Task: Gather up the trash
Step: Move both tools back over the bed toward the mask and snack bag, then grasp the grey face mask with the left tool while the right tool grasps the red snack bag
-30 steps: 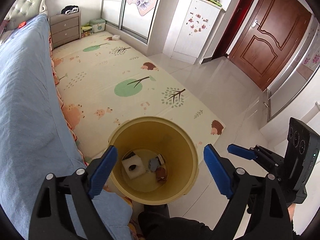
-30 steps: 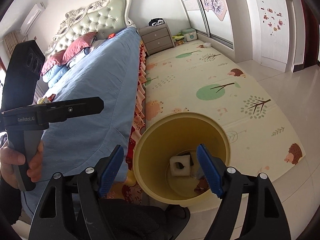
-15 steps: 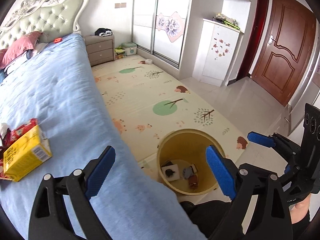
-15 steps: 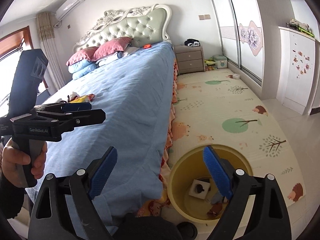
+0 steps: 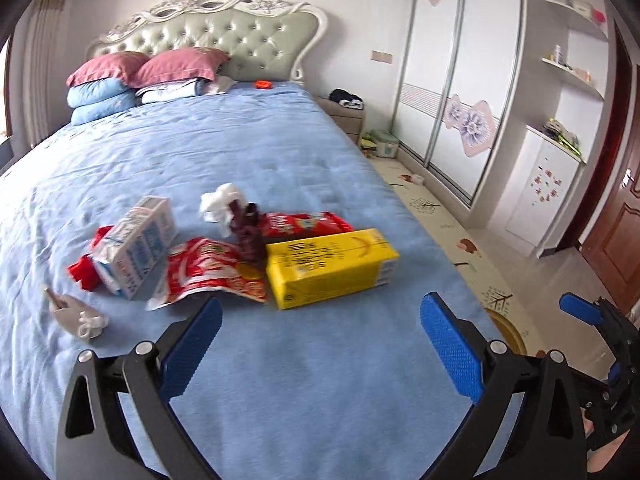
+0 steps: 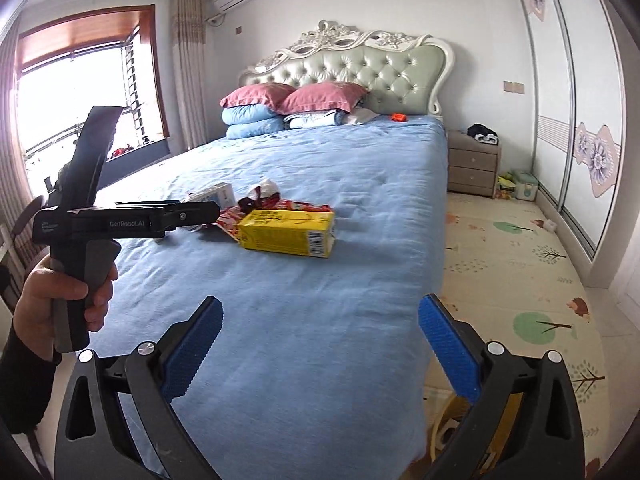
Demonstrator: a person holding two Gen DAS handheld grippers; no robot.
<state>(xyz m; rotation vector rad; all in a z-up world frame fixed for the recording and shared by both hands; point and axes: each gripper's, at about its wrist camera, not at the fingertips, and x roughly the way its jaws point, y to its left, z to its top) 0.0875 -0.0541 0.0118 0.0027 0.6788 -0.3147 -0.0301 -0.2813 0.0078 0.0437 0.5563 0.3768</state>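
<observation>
A: Where does the trash lie?

B: In a loose heap on the blue bedspread (image 5: 248, 152), toward the foot half of the bed and nearer its wardrobe-side edge than the window side. The yellow carton (image 5: 332, 268) lies on its side, closest to that edge. Touching its left end is a red-and-white snack bag (image 5: 208, 276), and behind it a long red wrapper (image 5: 304, 224).

A: And the rest?

B: A dark crumpled wrapper (image 5: 250, 236) stands between the bag and the red wrapper, with a wad of white tissue (image 5: 218, 202) just behind it. Left of the bag a white-and-blue milk carton (image 5: 138, 248) lies tilted on a red scrap (image 5: 82, 274). Nearest the foot edge, apart from the heap, is a small whitish crumpled piece (image 5: 78, 314).

A: The grippers?

B: The left gripper (image 5: 318, 340) hangs above the bedspread short of the heap. Its jaws have just been opening and stand wide, nothing between them. The right gripper (image 6: 318, 338) is the same: jaws just opened wide, empty, over the foot end of the bed. From its camera the yellow carton (image 6: 288, 232) lies ahead, and the person's left hand (image 6: 60, 300) grips the other tool's handle on the left.

A: The bin?

B: Only a sliver of the yellow bin (image 5: 510, 334) shows, on the play mat (image 6: 520, 248) beside the bed's foot corner. At the head end, pink pillows (image 5: 172, 66) lean on the tufted headboard (image 5: 240, 36).
</observation>
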